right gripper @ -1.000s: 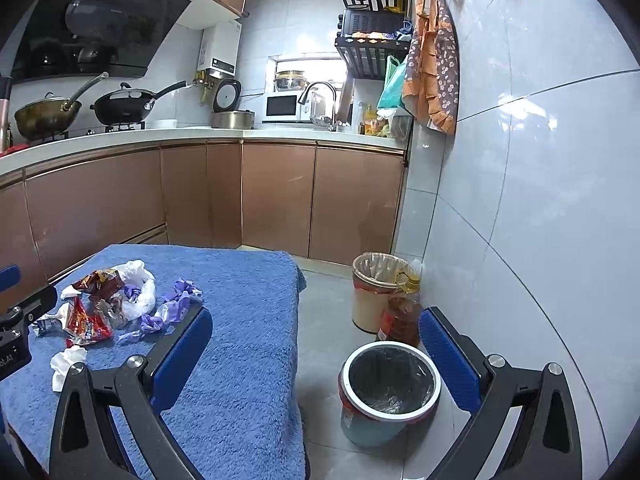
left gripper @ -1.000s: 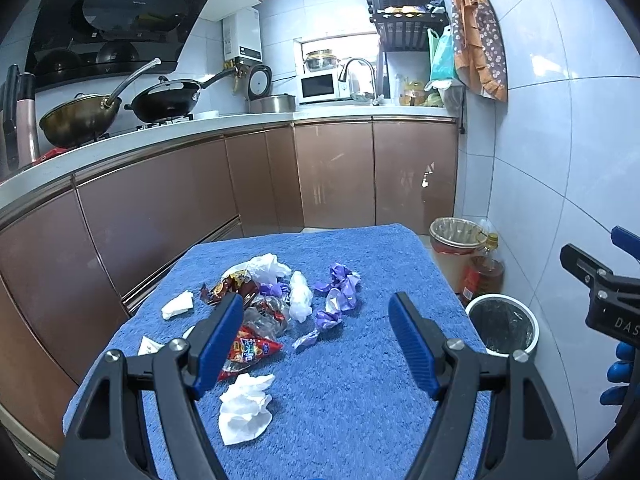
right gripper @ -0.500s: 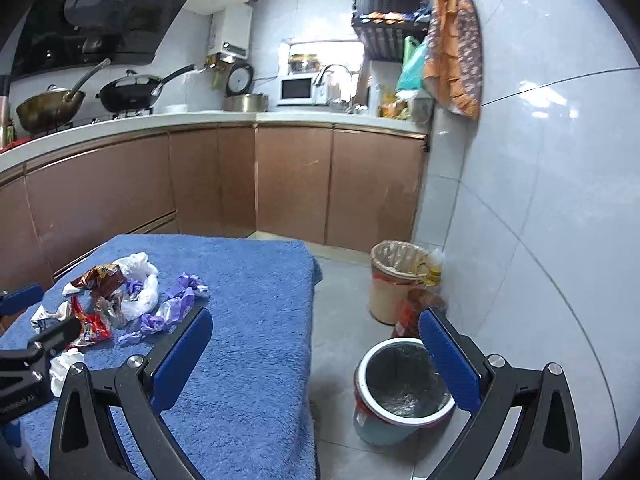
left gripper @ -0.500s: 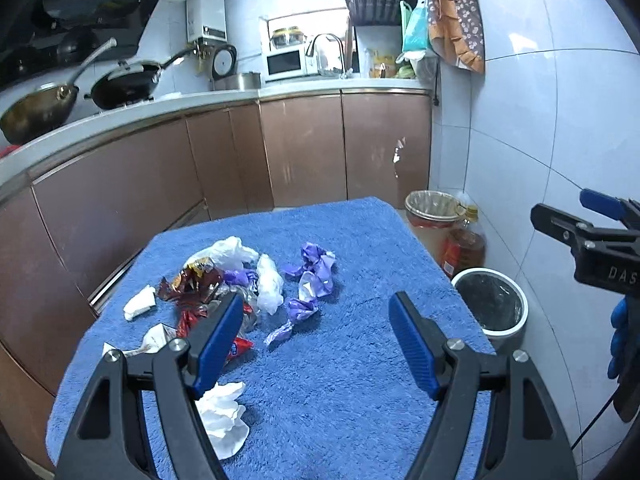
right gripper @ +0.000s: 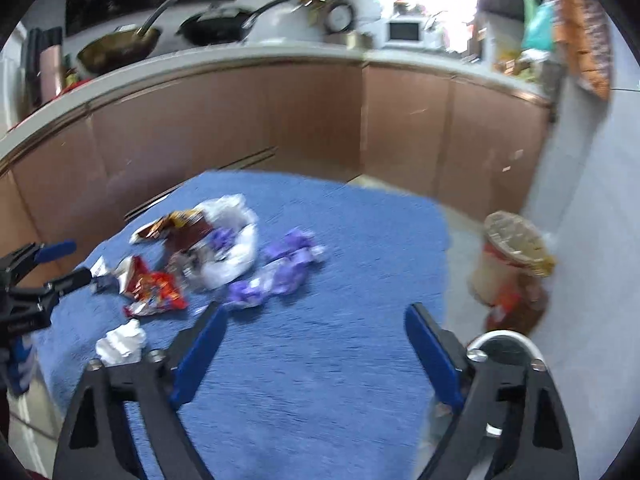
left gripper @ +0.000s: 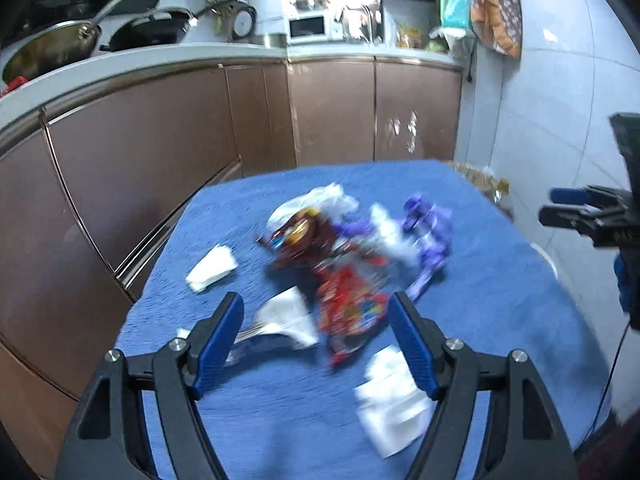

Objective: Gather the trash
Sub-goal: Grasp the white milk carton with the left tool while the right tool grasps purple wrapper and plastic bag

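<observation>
Left wrist: red wrapper [left gripper: 352, 308] (seemingly untouched).

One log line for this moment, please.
phase: approach | left gripper: open, empty, over red wrapper | right gripper: just been closing, empty | trash on blue cloth

Tabletop [left gripper: 500, 300] covered by blue towel. On it: snack wrappers [left gripper: 352, 304], purple wrappers [left gripper: 430, 236], crumpled white tissues [left gripper: 392, 400].
</observation>
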Demonstrator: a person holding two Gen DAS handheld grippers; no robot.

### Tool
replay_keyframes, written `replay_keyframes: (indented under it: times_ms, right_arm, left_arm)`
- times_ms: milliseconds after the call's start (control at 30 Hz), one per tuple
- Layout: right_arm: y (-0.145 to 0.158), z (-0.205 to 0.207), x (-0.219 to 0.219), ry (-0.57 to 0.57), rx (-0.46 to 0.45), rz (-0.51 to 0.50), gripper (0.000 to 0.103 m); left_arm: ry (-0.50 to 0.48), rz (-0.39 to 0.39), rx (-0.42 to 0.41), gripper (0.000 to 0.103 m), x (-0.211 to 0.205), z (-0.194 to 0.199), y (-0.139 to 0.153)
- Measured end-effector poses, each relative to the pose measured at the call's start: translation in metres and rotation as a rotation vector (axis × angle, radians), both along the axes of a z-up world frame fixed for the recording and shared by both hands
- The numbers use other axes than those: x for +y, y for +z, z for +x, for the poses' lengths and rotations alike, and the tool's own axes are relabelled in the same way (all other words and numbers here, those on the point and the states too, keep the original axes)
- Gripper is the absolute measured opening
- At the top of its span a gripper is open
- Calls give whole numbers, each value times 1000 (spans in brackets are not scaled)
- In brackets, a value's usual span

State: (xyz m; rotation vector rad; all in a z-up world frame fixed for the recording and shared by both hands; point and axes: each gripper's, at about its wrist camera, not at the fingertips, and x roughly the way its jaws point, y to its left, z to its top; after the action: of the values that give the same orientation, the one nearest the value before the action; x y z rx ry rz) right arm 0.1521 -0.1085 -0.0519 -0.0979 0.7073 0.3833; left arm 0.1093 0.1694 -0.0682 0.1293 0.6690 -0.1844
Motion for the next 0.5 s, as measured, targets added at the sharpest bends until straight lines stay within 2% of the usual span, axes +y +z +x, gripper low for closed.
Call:
replay_keyframes:
  times_ms: [67, 100, 267, 400, 500]
  right_arm:
    - [-11, 13, 14, 64, 60, 24, 64]
    - [-16, 18, 21, 81, 75, 29, 62]
    - [-42, 46, 49, 152, 205, 82, 61]
    - [-52, 59, 61, 164, 264, 100, 61]
    - [-62, 71, 64, 159, 307, 115, 61]
  left_arm:
    - [-40, 26, 30, 73, 12, 7, -5]
    - [-63, 42, 48, 73, 18, 11, -8]
    - [-169, 118, 136, 73, 29, 42, -28]
    - [-241, 191, 179, 73, 20, 62, -45]
    - [-276, 201, 212, 72, 18, 68, -56]
